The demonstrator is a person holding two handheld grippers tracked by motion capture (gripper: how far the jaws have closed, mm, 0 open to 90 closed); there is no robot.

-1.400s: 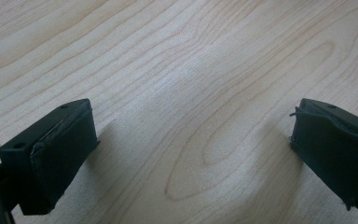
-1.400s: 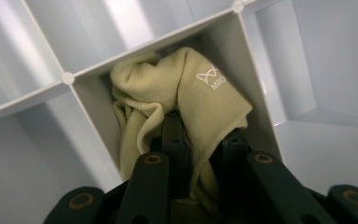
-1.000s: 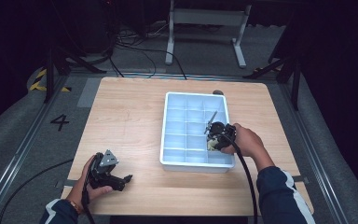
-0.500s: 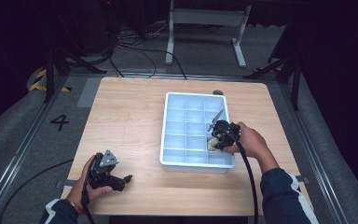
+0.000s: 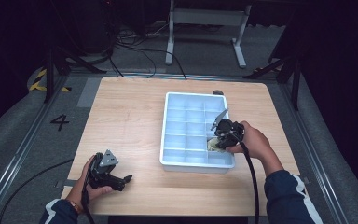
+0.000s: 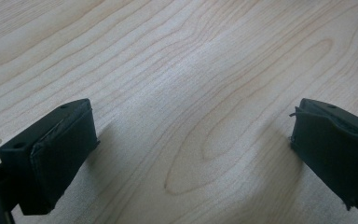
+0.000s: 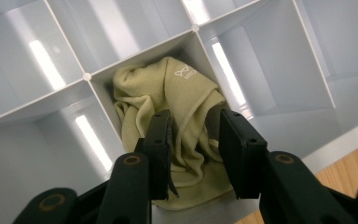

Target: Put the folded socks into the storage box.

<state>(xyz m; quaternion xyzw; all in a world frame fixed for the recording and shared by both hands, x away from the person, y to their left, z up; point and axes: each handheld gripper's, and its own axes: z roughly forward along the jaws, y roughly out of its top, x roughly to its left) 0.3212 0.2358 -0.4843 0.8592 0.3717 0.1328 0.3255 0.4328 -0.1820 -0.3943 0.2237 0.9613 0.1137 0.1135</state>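
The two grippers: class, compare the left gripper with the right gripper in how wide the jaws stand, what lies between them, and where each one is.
The left gripper has its jaws spread wide; the right gripper has them much closer, having just been opening.
The left has only bare wooden table between its jaws; the right straddles a folded yellow-green cloth.
The left rests near the table's front edge; the right reaches into the white divided tray.
Both have black jaws and are hand-held.

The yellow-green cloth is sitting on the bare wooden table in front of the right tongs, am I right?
Not quite. The yellow-green cloth lies bunched inside a compartment of the white divided tray, not on the bare table. It is in front of the right tongs, as the right gripper view shows.
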